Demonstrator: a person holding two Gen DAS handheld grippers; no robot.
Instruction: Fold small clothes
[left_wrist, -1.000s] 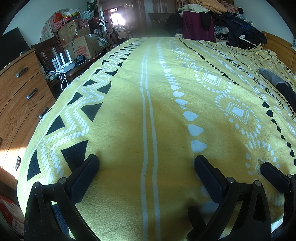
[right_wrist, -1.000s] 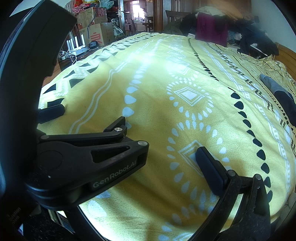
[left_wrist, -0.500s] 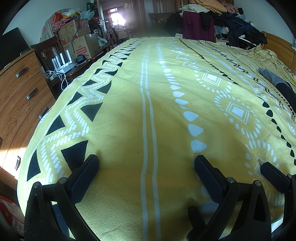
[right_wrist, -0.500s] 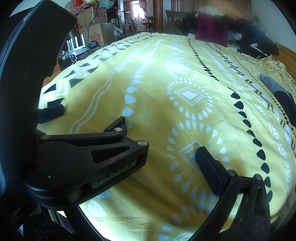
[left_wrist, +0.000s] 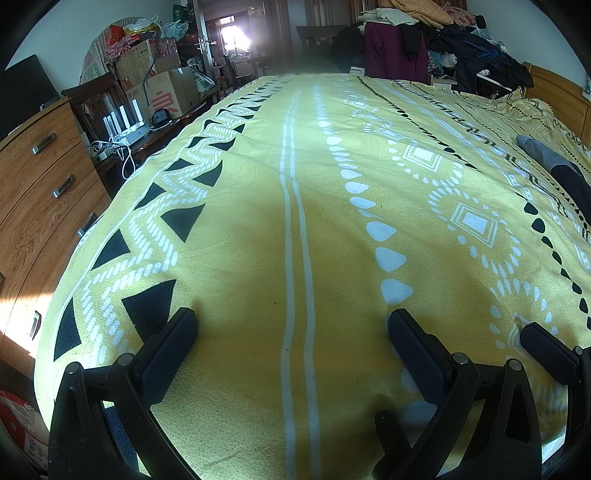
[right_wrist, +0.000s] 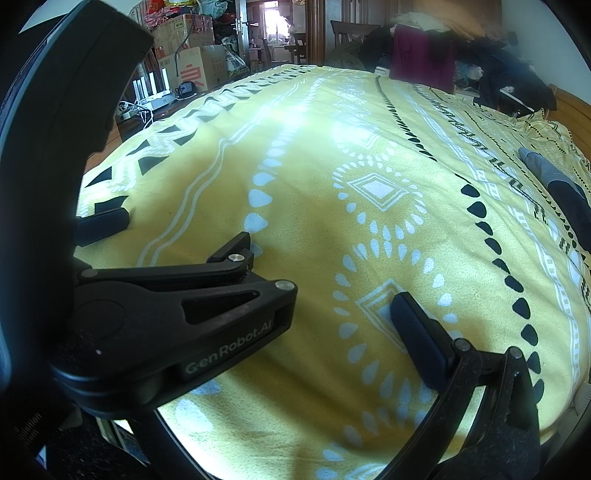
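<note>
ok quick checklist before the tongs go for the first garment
1. Left tongs open, nothing in them: ok.
2. Right tongs open, nothing in them: ok.
3. Garment within view: ok, grey and dark piece lying far right on the bedspread.
4. Garment near either tongs: not ok, well ahead and to the right.
5. Garment type or how it lies: cannot tell, partly cut off.

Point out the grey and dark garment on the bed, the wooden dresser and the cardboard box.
grey and dark garment (left_wrist: 554, 166), left wrist view, on its grey upper part.
wooden dresser (left_wrist: 40, 192), left wrist view, on a drawer front.
cardboard box (left_wrist: 168, 96), left wrist view, on its printed side.
</note>
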